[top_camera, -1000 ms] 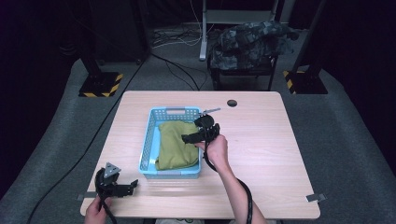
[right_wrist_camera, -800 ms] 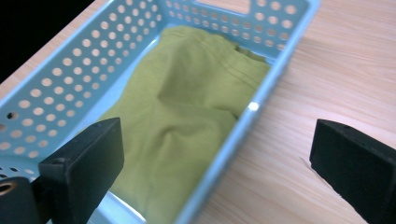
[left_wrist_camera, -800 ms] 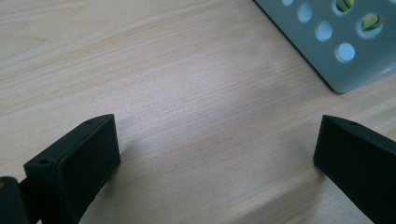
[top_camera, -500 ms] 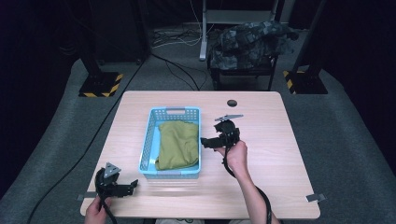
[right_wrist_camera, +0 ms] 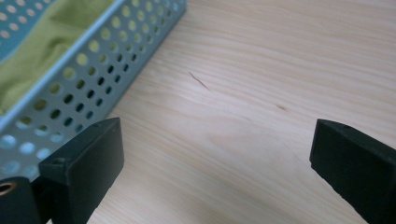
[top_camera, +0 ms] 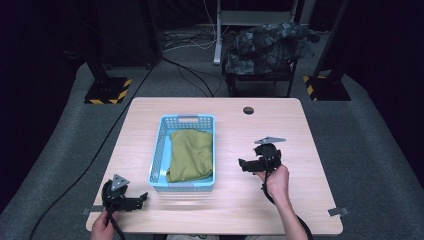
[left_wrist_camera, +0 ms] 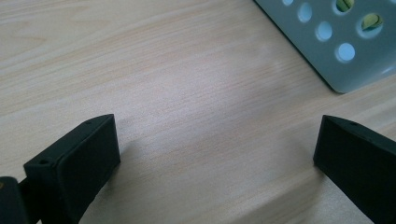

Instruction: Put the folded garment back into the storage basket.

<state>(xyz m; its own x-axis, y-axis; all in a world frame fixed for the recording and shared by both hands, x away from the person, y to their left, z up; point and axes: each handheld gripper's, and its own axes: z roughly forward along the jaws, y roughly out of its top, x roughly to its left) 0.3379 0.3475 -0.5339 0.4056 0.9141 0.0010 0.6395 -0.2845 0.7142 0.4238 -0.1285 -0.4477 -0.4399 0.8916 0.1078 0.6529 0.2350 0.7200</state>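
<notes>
The green cloth (top_camera: pixel 190 155) is lying in the blue basket (top_camera: pixel 159 150), just left of the right gripper (top_camera: pixel 248 164); both grippers are gaping empty, so the packing looks finished.

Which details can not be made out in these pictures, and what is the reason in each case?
- Basket floor: in the high view the green cloth covers most of it, so anything beneath is hidden.
- Dark round spot on the table: too small to identify.
- Bundle on the chair behind the table: dim, unclear what it is.
- Basket in the left tool view: cut off by the top edge.
</notes>
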